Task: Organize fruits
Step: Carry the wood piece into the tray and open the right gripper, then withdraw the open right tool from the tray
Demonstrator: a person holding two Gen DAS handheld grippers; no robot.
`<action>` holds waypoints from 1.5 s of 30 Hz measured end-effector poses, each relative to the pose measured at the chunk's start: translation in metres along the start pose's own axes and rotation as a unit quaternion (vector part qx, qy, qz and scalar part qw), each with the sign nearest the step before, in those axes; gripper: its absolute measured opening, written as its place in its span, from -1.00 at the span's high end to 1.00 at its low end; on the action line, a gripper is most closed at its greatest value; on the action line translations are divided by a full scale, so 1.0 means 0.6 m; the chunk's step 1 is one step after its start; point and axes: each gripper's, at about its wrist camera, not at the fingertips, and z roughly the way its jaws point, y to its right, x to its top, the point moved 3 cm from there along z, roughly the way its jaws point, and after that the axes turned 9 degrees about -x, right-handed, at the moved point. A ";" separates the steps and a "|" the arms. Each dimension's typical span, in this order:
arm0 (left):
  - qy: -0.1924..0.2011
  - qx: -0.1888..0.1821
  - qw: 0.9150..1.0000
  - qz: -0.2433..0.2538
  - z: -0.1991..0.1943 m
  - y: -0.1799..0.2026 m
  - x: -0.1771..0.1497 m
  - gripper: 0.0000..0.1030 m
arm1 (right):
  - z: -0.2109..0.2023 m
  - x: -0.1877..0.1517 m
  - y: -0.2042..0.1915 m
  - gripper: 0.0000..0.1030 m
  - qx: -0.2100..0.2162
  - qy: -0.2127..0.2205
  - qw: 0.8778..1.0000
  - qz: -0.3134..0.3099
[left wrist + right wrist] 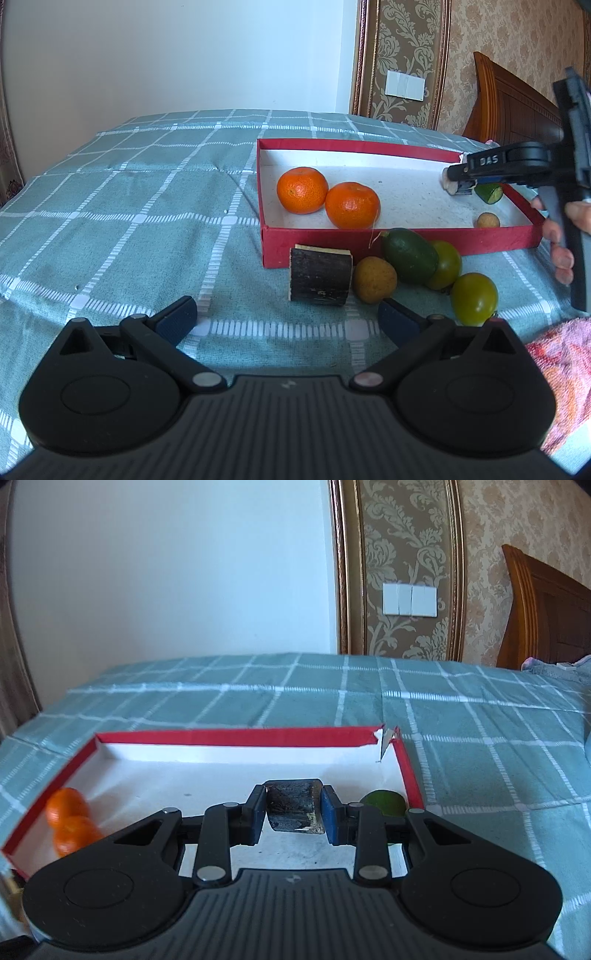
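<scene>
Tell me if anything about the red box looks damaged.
Yes. The red box's far right corner is torn open: the two walls have split apart there, with a flap of white lining sticking out.

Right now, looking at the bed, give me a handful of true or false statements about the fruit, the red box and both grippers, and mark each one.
1. Two oranges lie inside the red box. True.
2. The left gripper holds a fruit. False: it is open and empty.
3. The right gripper is clamped on a dark chunk. True.
4. The box stands on a wooden table. False: it lies on a checked bedcover.
5. The yellow-green fruits sit inside the box. False: they lie outside, before its front wall.
</scene>
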 end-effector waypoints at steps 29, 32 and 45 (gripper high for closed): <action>0.000 0.000 1.000 -0.001 -0.001 0.000 0.000 -1.00 | -0.023 -0.010 -0.011 -0.24 -0.016 0.027 0.999 -0.029; 0.000 0.000 1.000 0.000 -0.001 0.000 0.000 -1.00 | -0.035 -0.013 -0.011 -0.24 -0.019 0.035 0.999 -0.031; 0.000 0.000 1.000 0.000 0.000 0.000 0.000 -1.00 | -0.127 -0.034 -0.006 -0.42 0.000 0.063 0.997 -0.040</action>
